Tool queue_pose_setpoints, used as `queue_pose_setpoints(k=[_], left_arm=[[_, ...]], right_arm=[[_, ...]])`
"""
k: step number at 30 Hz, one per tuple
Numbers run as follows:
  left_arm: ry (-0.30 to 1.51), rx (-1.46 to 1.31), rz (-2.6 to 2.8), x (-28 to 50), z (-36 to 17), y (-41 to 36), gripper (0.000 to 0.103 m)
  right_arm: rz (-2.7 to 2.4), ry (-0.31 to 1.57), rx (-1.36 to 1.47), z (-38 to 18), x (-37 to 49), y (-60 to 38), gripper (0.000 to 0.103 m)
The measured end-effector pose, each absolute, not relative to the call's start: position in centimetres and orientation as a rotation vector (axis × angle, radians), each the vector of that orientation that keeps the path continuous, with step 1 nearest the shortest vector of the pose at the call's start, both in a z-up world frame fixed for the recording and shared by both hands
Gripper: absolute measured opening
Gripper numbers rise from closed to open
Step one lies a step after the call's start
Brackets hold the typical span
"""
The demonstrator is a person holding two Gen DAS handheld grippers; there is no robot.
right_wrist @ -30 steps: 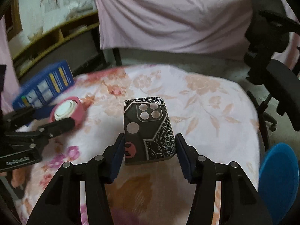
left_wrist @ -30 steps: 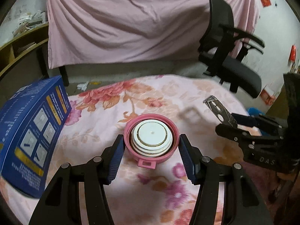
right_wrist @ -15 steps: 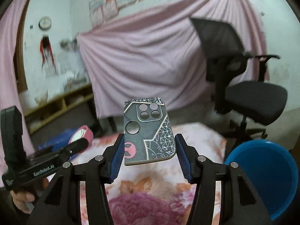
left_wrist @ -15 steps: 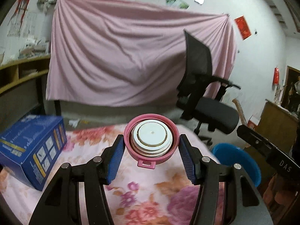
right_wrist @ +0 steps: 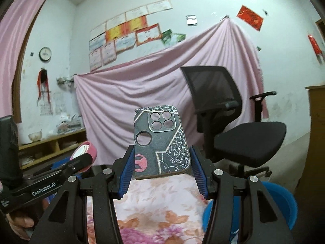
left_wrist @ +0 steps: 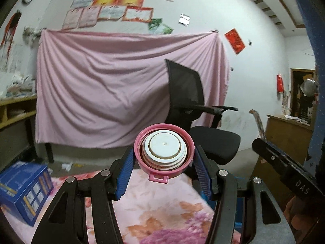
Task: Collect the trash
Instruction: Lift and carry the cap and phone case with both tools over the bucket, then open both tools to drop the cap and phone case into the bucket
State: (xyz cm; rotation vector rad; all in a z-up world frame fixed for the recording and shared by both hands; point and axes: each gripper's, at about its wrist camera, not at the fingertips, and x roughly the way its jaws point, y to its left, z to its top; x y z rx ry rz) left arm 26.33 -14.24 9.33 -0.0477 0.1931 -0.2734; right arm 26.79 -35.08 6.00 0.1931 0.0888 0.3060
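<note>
Your left gripper (left_wrist: 164, 162) is clamped on the pink lid (left_wrist: 163, 151), its white inner disc facing the camera, raised clear above the flowered cloth (left_wrist: 158, 209). Your right gripper (right_wrist: 161, 165) is clamped on the dark phone case (right_wrist: 161, 142) with the white line pattern, held up by its lower edges, camera holes at the top.

Ahead of both stands a black office chair (right_wrist: 235, 122), in front of the pink sheet (left_wrist: 113, 89) hung across the wall. A blue box (left_wrist: 22, 187) lies on the cloth at your lower left. A blue tub (right_wrist: 270, 203) sits low to the right of the right gripper, beside the cloth's edge; its far side is cut off by the gripper's arm. In the left view only a sliver of it shows behind the right finger (left_wrist: 202, 172).

The hands are mostly out of frame; only a bit of one shows at the lower left of the right view. The papers on the wall are too blurred to read.
</note>
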Motion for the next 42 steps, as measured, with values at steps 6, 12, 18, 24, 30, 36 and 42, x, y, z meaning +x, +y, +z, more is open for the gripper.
queue_pose_setpoints(k=[6,12,18,24,30,36,42], left_arm=[[0.153,-0.021,-0.343,26.9,9.4,-17.6,0.052],[0.182,0.008,-0.409,28.4,8.4,-21.0,0.052],[0.231,0.015,-0.467,30.2,7.0,-24.0,0.052],[0.308,0.028,-0.508,31.6,5.3,-26.6,0.052],[0.453,0.01,-0.551,34.1,3.6,-28.5,0.052],[0.594,-0.02,-0.586,36.1,2.0,-29.5,0.052],[0.674,-0.029,-0.592,37.0,1.0,-30.1,0.053]], right_arm=[[0.236,0.057,0.203,5.7,26.1,-38.2,0.051],[0.18,0.103,0.222,4.7,26.6,-40.7,0.051],[0.127,0.173,0.256,3.3,27.6,-43.2,0.051],[0.086,0.255,0.281,1.8,28.6,-44.9,0.051],[0.053,0.364,0.334,0.3,29.9,-46.9,0.051],[0.038,0.471,0.388,-1.3,31.0,-48.4,0.051],[0.032,0.537,0.433,-2.5,31.8,-49.4,0.052]])
